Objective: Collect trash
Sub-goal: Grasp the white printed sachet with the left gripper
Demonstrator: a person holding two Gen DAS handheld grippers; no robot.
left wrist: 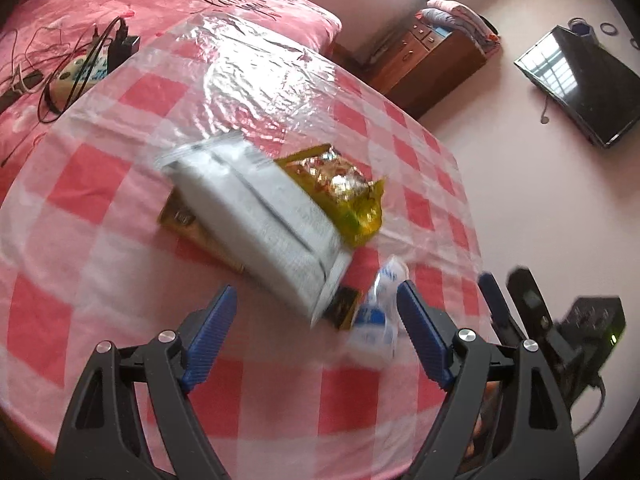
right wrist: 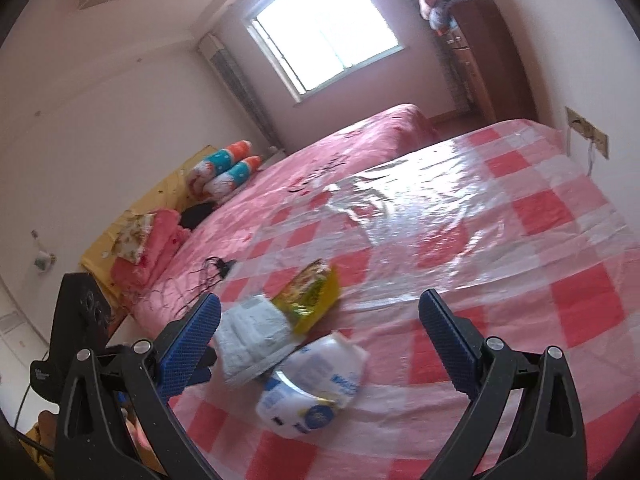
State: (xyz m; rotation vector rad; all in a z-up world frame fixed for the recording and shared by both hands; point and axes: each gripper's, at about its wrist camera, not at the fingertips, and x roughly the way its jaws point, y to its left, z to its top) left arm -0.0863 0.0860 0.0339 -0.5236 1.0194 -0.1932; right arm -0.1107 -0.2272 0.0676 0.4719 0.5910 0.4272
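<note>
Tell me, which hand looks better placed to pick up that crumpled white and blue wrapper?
Probably right: the white and blue wrapper lies centred between the right gripper's open fingers, while it sits beside one finger of the left gripper.

- The left tongs (left wrist: 316,316) hang with jaws wide apart over the table (left wrist: 100,240), nothing between them.
- A white packet (left wrist: 256,216) lies across a yellow wrapper (left wrist: 344,188).
- A clear blue-printed wrapper (left wrist: 380,312) lies beside the right-hand finger (left wrist: 420,320).

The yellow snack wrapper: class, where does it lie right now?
In both wrist views the yellow snack wrapper lies on the checked tablecloth, partly under the white packet, on its far side from the grippers.
</note>
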